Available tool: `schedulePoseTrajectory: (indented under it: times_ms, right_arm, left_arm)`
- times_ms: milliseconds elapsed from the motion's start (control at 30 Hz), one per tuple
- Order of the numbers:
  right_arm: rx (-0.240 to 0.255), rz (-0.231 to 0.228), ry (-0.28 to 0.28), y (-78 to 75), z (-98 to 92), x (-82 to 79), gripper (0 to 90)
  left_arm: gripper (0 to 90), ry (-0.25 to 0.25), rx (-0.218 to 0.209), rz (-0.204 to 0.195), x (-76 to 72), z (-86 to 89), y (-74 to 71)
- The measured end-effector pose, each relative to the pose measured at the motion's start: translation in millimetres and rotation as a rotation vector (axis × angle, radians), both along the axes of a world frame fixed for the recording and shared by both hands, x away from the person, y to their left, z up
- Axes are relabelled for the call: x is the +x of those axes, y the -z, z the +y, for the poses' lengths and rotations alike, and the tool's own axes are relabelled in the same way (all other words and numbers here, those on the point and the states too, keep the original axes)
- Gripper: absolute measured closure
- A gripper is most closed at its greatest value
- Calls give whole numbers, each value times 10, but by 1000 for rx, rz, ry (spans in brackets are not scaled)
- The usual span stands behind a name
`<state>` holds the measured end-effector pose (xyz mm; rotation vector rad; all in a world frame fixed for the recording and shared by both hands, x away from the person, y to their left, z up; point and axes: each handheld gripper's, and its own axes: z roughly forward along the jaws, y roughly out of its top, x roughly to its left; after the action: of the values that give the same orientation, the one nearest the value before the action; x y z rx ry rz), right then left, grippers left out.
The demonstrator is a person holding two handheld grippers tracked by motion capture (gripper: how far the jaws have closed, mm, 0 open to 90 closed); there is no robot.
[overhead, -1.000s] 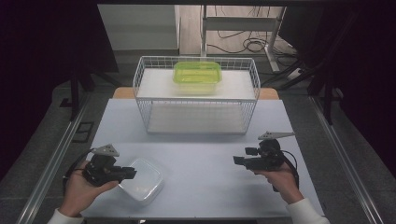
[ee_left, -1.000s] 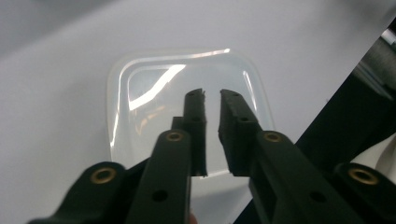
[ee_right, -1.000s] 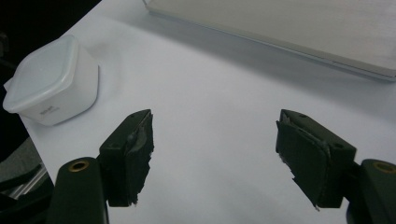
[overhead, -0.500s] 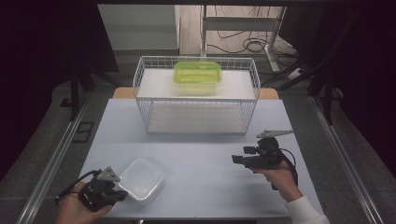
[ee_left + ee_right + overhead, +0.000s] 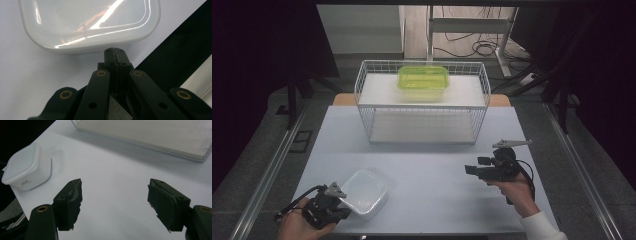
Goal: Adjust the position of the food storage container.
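Left gripper (image 5: 343, 205) sits at the near left corner of the table (image 5: 432, 170), jaws pressed together with nothing between them, their tips just short of the white lidded container (image 5: 363, 192). A second ago this gripper lay over the container with its jaws a little apart; since then they have been closing on empty air, and the hand has drawn back toward the table's near edge and sunk lower. In the left gripper view the shut tips point at the container's near rim (image 5: 90, 47). Right gripper (image 5: 472, 170) hovers over the right side of the table, jaws wide apart and empty, unmoved from before. The container rests in its earlier spot.
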<state>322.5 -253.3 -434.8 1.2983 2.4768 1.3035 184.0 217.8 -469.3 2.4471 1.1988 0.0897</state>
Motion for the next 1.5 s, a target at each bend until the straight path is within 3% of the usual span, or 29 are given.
schedulePoseTrajectory:
  times_ms: [167,300,767,1167,1367,1500]
  right_arm:
    - [-2,-2,3,-6,3,-5,277]
    - [-2,1,9,-4,4,5,277]
    - [-5,8,11,5,-5,2,277]
    - [-12,16,11,29,-3,16,277]
    - [-14,18,15,32,-14,13,277]
    - [-11,19,18,36,-23,11,277]
  left_arm:
    - [900,0,19,-4,9,-39,50]
    - [900,8,31,-10,100,-133,101]
    - [900,-2,-10,-31,424,-348,191]
    - [900,-37,-33,-47,701,-363,207]
    - [900,-38,-33,-53,699,-341,189]
    - [900,-77,-95,-54,641,-105,83]
